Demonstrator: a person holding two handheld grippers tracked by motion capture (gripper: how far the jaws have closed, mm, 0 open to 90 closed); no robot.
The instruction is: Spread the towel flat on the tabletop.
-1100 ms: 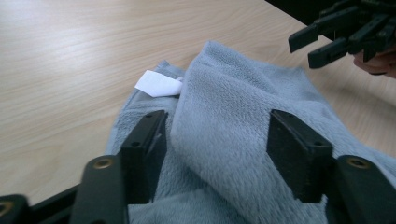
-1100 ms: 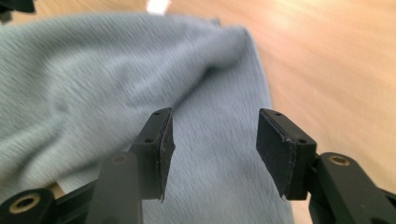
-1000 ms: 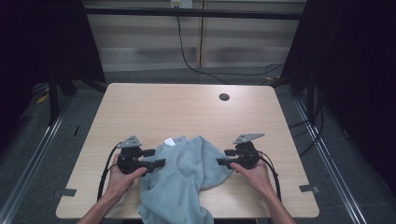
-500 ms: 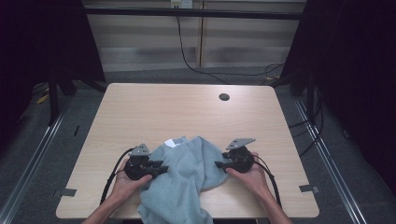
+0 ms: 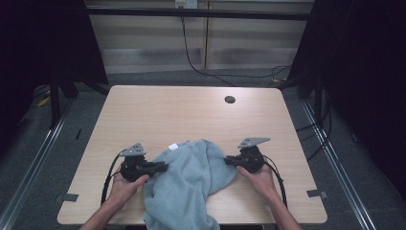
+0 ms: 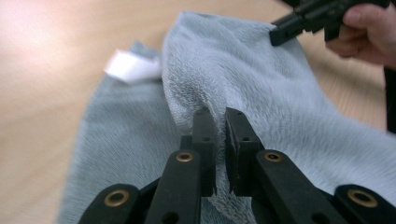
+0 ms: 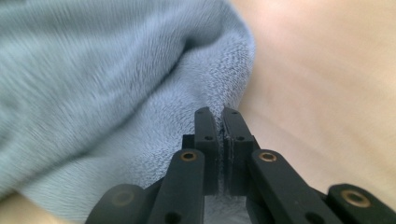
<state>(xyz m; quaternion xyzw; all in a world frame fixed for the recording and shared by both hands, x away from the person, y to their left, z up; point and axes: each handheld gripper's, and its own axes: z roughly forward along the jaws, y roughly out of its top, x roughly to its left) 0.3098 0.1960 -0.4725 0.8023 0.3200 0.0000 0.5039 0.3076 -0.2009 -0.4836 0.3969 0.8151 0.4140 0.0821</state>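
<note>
Lying crumpled at the near edge of the counter (image 5: 191, 115), the blue towel (image 5: 191, 187) hangs partly over the side. The left gripper (image 5: 160, 167) has just closed; its fingers (image 6: 205, 135) pinch a fold on one side. The right gripper (image 5: 229, 161) has just closed too, pinching the other edge. A white tag (image 5: 173, 146) sticks out.

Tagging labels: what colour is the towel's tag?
White tag on the grey-blue towel; clearest in the left gripper view.
</note>
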